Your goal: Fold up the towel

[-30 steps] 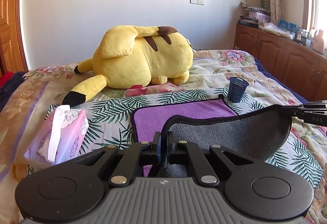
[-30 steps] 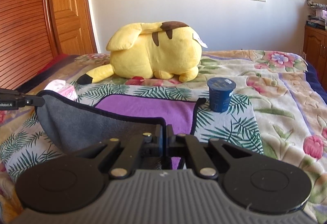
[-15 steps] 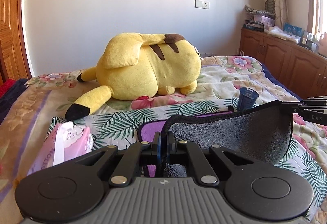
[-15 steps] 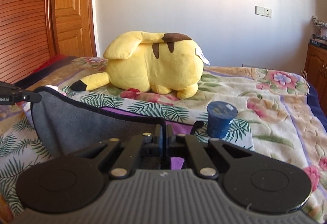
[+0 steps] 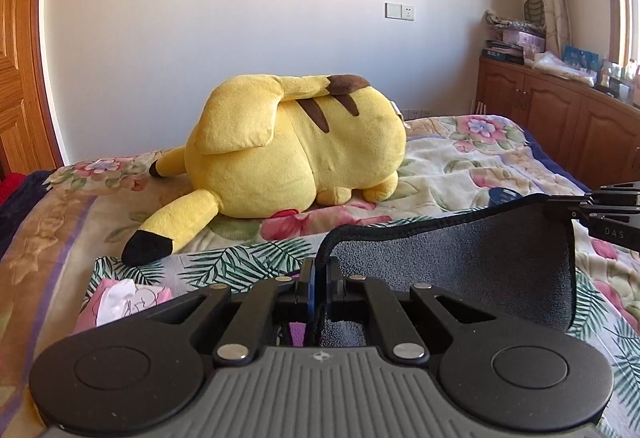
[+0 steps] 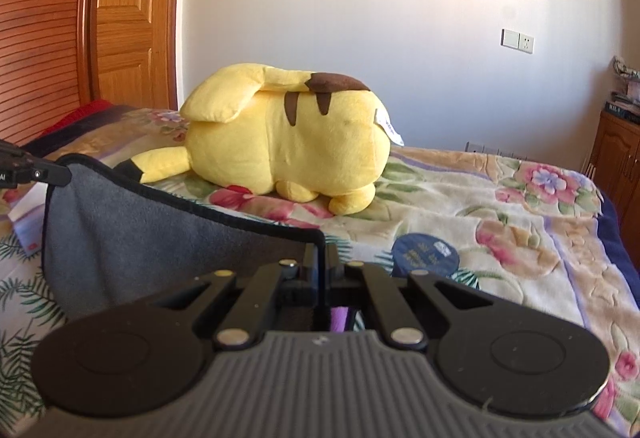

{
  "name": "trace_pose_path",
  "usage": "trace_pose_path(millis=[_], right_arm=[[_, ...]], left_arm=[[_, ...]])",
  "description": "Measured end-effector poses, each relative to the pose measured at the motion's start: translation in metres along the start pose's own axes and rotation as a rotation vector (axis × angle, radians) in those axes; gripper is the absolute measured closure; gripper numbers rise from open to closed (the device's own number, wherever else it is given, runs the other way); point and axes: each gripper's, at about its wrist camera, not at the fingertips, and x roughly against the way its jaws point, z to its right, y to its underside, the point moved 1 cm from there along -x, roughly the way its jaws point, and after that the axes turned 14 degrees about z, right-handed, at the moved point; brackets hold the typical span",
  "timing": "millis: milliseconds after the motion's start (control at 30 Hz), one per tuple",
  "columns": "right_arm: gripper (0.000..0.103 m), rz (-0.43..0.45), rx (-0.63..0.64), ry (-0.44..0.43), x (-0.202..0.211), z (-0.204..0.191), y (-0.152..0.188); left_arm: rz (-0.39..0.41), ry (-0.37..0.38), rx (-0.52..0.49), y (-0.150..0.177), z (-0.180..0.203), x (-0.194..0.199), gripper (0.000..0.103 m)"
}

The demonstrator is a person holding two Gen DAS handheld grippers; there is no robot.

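The towel point(image 5: 460, 274) is grey on the side facing me and purple on the other, with a dark hem. Its near edge hangs lifted between both grippers above the bed. My left gripper point(image 5: 320, 270) is shut on the towel's left corner. My right gripper point(image 6: 320, 258) is shut on the right corner of the towel point(image 6: 152, 238). Each gripper's tip shows in the other's view: the right gripper point(image 5: 580, 210) at the right edge, the left gripper point(image 6: 48, 174) at the left edge. A purple sliver shows below the fingers; the rest of the towel is hidden.
A big yellow plush toy point(image 5: 296, 150) lies on the flowered bedspread point(image 5: 460, 158) beyond the towel. A dark blue cup point(image 6: 426, 254) stands just right of the towel. A pink tissue pack point(image 5: 124, 298) lies at the left. Wooden cabinets point(image 5: 560, 118) line the right wall.
Both grippers have risen and moved forward with the towel's near edge. The purple face, open on the bed a second ago, is now almost wholly hidden behind the lifted grey side.
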Motion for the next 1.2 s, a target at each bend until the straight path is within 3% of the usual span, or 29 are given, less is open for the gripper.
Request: trace_pose_path(millis=[300,767,1200], right_arm=[[0.1,-0.002,0.01,0.024,-0.026,0.008,0.01],[0.1,-0.011,0.014,0.032,-0.07,0.018,0.041],[0.099,-0.107,-0.003,0.035,-0.102,0.024,0.073]], left_arm=[[0.001,-0.029,-0.015,0.001,-0.002,-0.03,0.103],[-0.048,-0.072,-0.028,0.031,-0.008,-0.087,0.103],[-0.129,-0.103,-0.044,0.057,-0.009,-0.122,0.103]])
